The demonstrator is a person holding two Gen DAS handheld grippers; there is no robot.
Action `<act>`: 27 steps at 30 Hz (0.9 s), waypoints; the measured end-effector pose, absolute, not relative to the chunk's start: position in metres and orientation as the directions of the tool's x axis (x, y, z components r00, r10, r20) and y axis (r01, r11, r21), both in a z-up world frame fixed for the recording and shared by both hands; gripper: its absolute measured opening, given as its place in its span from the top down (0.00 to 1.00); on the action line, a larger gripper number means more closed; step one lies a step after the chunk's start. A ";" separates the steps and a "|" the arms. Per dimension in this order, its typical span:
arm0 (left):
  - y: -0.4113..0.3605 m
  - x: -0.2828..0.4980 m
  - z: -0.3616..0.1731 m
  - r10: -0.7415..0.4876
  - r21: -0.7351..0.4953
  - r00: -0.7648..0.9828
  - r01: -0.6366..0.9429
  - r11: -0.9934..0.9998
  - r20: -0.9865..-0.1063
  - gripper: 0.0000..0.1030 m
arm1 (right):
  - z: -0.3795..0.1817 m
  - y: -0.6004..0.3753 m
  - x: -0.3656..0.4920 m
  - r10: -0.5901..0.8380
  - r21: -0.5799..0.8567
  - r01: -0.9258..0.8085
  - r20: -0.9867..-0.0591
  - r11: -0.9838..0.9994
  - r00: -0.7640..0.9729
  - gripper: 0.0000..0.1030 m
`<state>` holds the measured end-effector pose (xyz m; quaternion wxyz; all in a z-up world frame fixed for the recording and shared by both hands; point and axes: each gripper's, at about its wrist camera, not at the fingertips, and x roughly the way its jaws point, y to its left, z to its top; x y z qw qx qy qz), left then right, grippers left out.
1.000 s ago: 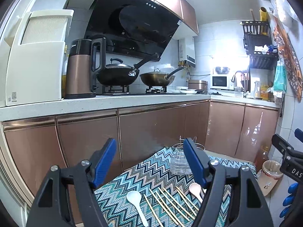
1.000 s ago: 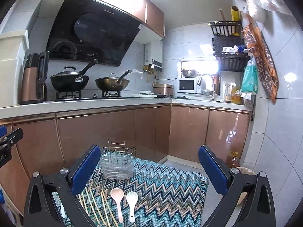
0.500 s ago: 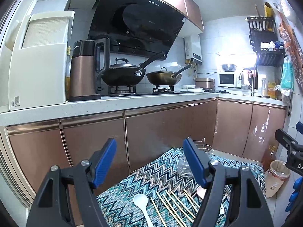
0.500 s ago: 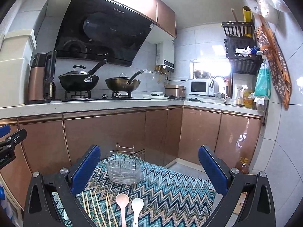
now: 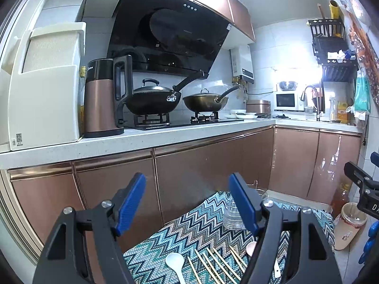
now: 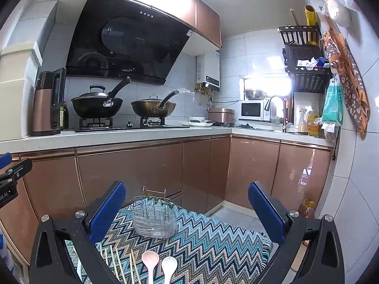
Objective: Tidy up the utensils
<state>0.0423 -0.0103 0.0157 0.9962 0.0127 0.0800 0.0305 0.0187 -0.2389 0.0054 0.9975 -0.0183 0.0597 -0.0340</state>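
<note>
A wire utensil holder (image 6: 154, 217) with a clear base stands on a zigzag-patterned cloth (image 6: 213, 243). In front of it lie several wooden chopsticks (image 6: 116, 260), a pink spoon (image 6: 150, 260) and a white spoon (image 6: 168, 266). In the left wrist view I see another white spoon (image 5: 175, 264), the chopsticks (image 5: 213, 264), the pink spoon (image 5: 251, 247) and the holder (image 5: 231, 217), partly hidden by a finger. My left gripper (image 5: 187, 201) and right gripper (image 6: 187, 209) are both open and empty, held above the cloth.
Copper cabinet doors (image 6: 132, 172) stand behind the cloth under a white counter (image 6: 118, 138) with two woks (image 6: 97, 105), a kettle (image 5: 101, 97) and a sink tap (image 6: 276, 108). A paper cup (image 5: 350, 224) and an oil bottle (image 6: 306, 209) stand on the floor at right.
Both wrist views have tilted up and shifted a little; the cloth and utensils sit lower in frame. Both grippers stay open and empty.
</note>
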 end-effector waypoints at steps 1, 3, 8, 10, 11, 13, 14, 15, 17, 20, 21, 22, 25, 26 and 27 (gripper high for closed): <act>-0.011 0.044 0.016 0.061 0.032 0.985 -0.057 0.998 -0.159 0.31 | 0.006 -0.240 0.019 -0.071 -0.041 0.067 -0.117 0.997 0.991 0.00; -0.012 0.046 0.016 0.062 0.036 0.985 -0.057 0.998 -0.161 0.30 | 0.007 -0.241 0.021 -0.073 -0.041 0.068 -0.119 0.997 0.990 0.00; -0.014 0.055 0.014 0.046 0.033 0.983 -0.041 0.999 -0.176 0.28 | 0.007 -0.245 0.023 -0.075 -0.051 0.069 -0.126 0.996 0.989 0.00; -0.016 0.059 0.013 0.034 0.033 0.982 -0.028 0.999 -0.184 0.28 | 0.008 -0.247 0.025 -0.076 -0.052 0.070 -0.132 0.996 0.988 0.00; -0.017 0.061 0.013 0.027 0.038 0.982 -0.021 0.999 -0.187 0.28 | 0.007 -0.248 0.026 -0.081 -0.053 0.074 -0.136 0.996 0.987 0.00; -0.021 0.065 0.011 0.005 0.046 0.981 0.004 0.999 -0.192 0.28 | 0.005 -0.250 0.027 -0.092 -0.052 0.085 -0.142 0.995 0.986 0.00; -0.022 0.067 0.010 -0.007 0.048 0.981 0.017 0.999 -0.194 0.27 | 0.004 -0.251 0.028 -0.099 -0.051 0.093 -0.146 0.994 0.984 0.00; -0.024 0.068 0.009 -0.022 0.051 0.980 0.033 0.998 -0.196 0.27 | 0.004 -0.252 0.029 -0.106 -0.050 0.100 -0.149 0.994 0.983 0.00; -0.029 0.071 0.006 -0.047 0.060 0.979 0.060 0.996 -0.197 0.27 | 0.002 -0.254 0.030 -0.115 -0.047 0.109 -0.158 0.993 0.981 0.00; -0.032 0.076 0.002 -0.075 0.059 0.976 0.089 0.994 -0.206 0.27 | 0.001 -0.257 0.032 -0.135 -0.050 0.129 -0.163 0.990 0.977 0.00; -0.032 0.078 0.001 -0.080 0.058 0.975 0.094 0.994 -0.208 0.27 | 0.001 -0.257 0.032 -0.141 -0.052 0.134 -0.166 0.990 0.976 0.00; -0.032 0.080 0.000 -0.085 0.056 0.974 0.099 0.993 -0.210 0.27 | 0.001 -0.257 0.033 -0.147 -0.055 0.140 -0.168 0.989 0.975 0.00; -0.031 0.085 -0.002 -0.092 0.053 0.972 0.106 0.993 -0.215 0.27 | 0.002 -0.257 0.035 -0.155 -0.061 0.147 -0.168 0.987 0.973 0.00; -0.031 0.087 -0.002 -0.093 0.053 0.972 0.106 0.993 -0.217 0.27 | 0.002 -0.256 0.036 -0.156 -0.063 0.148 -0.169 0.987 0.973 0.00; -0.030 0.089 -0.003 -0.093 0.053 0.971 0.107 0.993 -0.219 0.27 | 0.001 -0.256 0.038 -0.156 -0.066 0.147 -0.170 0.987 0.973 0.00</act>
